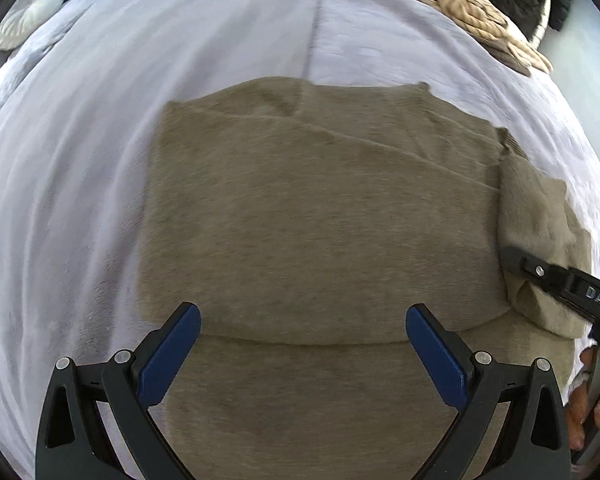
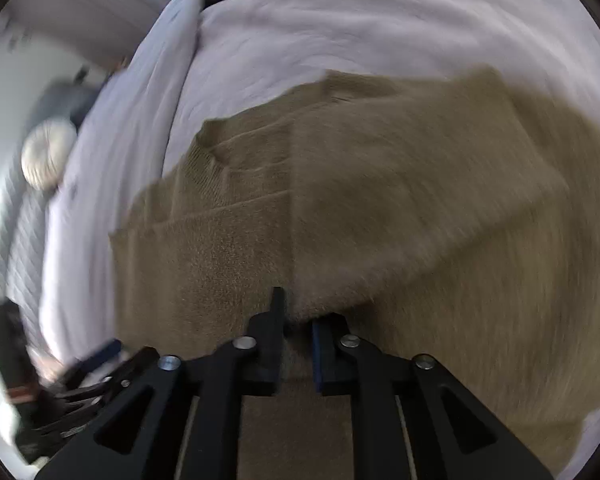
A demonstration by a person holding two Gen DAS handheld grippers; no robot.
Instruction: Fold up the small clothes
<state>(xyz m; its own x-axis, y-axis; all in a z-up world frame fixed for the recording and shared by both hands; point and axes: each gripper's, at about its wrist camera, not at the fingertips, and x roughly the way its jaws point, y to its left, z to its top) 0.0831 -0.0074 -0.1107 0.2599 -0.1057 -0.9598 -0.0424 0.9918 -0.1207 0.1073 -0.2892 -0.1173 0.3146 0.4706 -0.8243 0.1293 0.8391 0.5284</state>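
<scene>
Beige knit sweater point(image 1: 320, 208) lies partly folded on the lilac blanket point(image 1: 80, 160), near its front edge. The left gripper point(image 1: 303, 354) hovers wide open, holding nothing. The right gripper point(image 2: 296, 340) is closed on a raised sweater fold.

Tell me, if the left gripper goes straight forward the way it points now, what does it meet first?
Most likely the tan sweater. The left gripper is open, with the sweater spread right ahead between its fingers on the pale blanket. How far above the cloth it sits is unclear.

"DAS" on right gripper point(image 1: 540, 270)
</scene>
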